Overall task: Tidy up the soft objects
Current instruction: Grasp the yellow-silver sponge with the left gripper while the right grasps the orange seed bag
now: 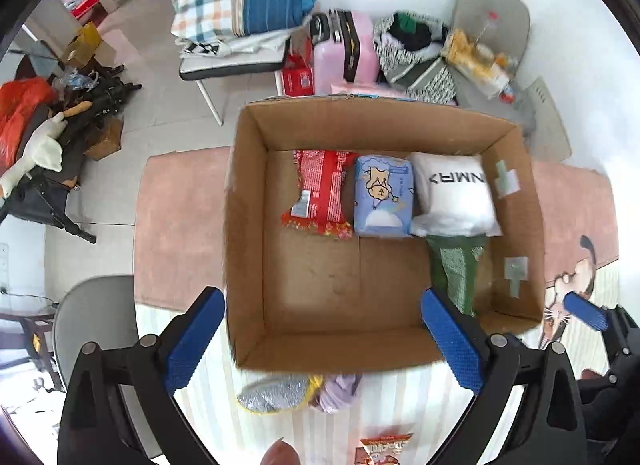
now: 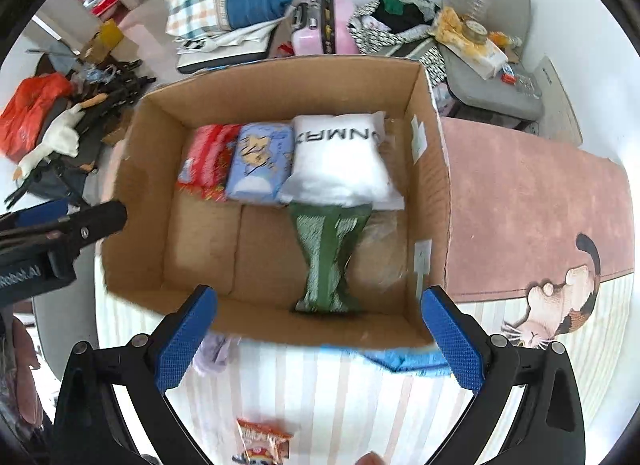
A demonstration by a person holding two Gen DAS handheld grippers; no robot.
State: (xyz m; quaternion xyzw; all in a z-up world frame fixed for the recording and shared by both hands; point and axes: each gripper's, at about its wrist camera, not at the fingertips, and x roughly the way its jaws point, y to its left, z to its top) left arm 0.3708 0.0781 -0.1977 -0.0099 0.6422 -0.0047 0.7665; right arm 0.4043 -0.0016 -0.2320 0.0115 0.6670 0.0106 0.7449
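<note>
An open cardboard box (image 1: 248,233) (image 2: 432,169) stands on the table. Along its far wall lie a red snack pack (image 1: 320,193) (image 2: 204,157), a blue tissue pack (image 1: 384,197) (image 2: 260,161) and a white pillow pack (image 1: 452,193) (image 2: 340,161). A green cloth (image 1: 456,269) (image 2: 328,253) lies in front of the white pack. My left gripper (image 1: 320,341) is open and empty above the box's near wall. My right gripper (image 2: 316,341) is open and empty at the near wall too; it also shows in the left wrist view (image 1: 584,309).
On the striped tablecloth (image 2: 340,389) near me lie a silver and yellow sponge (image 1: 276,393), a lilac cloth (image 1: 340,389) (image 2: 212,353), a blue cloth (image 2: 404,361) and an orange snack packet (image 1: 384,449) (image 2: 264,441). Chairs with bedding, bags and clutter stand beyond the table.
</note>
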